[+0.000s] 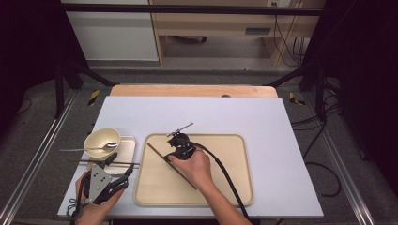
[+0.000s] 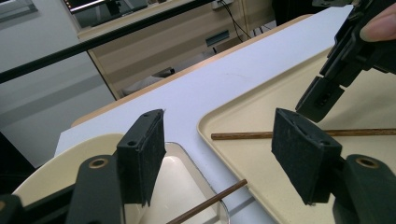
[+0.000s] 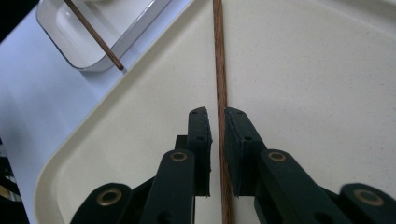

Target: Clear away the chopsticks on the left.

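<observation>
Lying between right tool (image 3: pixel 215 135) pads (chopstick (image 3: pixel 218 56))

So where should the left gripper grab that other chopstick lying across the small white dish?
Take the second chopstick from above on the stretch spanning the small dish, jaws across its length. There it bridges the rim with air beneath, so the pads can close under it. The left gripper stands open right beside it.
</observation>
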`<state>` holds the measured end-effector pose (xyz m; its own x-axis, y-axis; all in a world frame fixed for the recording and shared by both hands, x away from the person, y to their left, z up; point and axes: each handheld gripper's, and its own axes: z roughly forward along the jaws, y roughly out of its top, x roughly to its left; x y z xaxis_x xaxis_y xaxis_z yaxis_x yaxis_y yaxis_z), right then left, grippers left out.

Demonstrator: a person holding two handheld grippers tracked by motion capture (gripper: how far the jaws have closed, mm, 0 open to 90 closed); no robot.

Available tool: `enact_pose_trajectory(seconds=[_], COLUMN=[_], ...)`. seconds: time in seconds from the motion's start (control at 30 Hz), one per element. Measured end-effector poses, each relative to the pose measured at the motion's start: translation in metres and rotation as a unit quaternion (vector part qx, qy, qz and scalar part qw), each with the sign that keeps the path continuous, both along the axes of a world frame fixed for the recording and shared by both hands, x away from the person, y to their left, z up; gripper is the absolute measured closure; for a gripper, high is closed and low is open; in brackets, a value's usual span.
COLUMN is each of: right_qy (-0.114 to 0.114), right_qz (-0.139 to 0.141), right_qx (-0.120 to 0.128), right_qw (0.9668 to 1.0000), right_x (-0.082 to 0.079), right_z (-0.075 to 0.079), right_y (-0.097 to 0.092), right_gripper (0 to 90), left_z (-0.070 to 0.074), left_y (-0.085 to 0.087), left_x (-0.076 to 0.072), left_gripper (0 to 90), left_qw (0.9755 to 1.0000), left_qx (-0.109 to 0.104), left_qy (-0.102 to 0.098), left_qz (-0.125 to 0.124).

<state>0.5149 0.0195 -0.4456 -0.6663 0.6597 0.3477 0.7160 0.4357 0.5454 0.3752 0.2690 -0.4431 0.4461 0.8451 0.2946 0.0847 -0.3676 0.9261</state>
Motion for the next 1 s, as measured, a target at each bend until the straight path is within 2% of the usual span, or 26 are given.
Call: enact_pose_trajectory(seconds=[0.27,0.4,0.5,0.6,0.63,0.73,0.77,1.0], right_qy=[0.000,0.000,0.003,0.005,0.007,0.009,0.007,0.026], right_qz=[0.000,0.007,0.014,0.011,0.008,0.002,0.002,0.000], right_qx=[0.008,0.016,0.034,0.038,0.046,0.051,0.053,0.049], right_qw=[1.0000,0.9998,0.9993,0.9992,0.9989,0.9986,0.9986,0.9985], right_x=[0.001,-0.001,-0.008,-0.013,-0.019,-0.024,-0.028,-0.037], right_z=[0.000,0.004,0.004,0.004,0.002,-0.001,-0.006,-0.018], right_y=[-0.010,-0.012,-0.024,-0.033,-0.043,-0.052,-0.061,-0.073], right_gripper=[82.1,86.3,90.0,90.0,90.0,90.0,90.0,90.0], left_z=[0.000,0.000,0.001,0.001,0.000,0.000,0.000,0.000], left_y=[0.001,0.002,0.003,0.002,0.002,0.002,0.001,0.003], left_x=[0.000,-0.001,-0.002,-0.002,-0.002,-0.002,-0.002,-0.002], left_gripper=[34.7,34.8,34.9,35.0,35.0,35.0,35.0,35.1], left_qw=[1.0000,1.0000,1.0000,1.0000,1.0000,1.0000,1.0000,0.9999], left_qx=[0.000,-0.001,-0.002,-0.002,-0.004,-0.004,-0.005,-0.008], left_qy=[-0.003,-0.004,-0.005,-0.006,-0.003,-0.002,-0.003,-0.003], left_qz=[0.003,0.004,0.005,0.005,0.004,0.004,0.004,0.007])
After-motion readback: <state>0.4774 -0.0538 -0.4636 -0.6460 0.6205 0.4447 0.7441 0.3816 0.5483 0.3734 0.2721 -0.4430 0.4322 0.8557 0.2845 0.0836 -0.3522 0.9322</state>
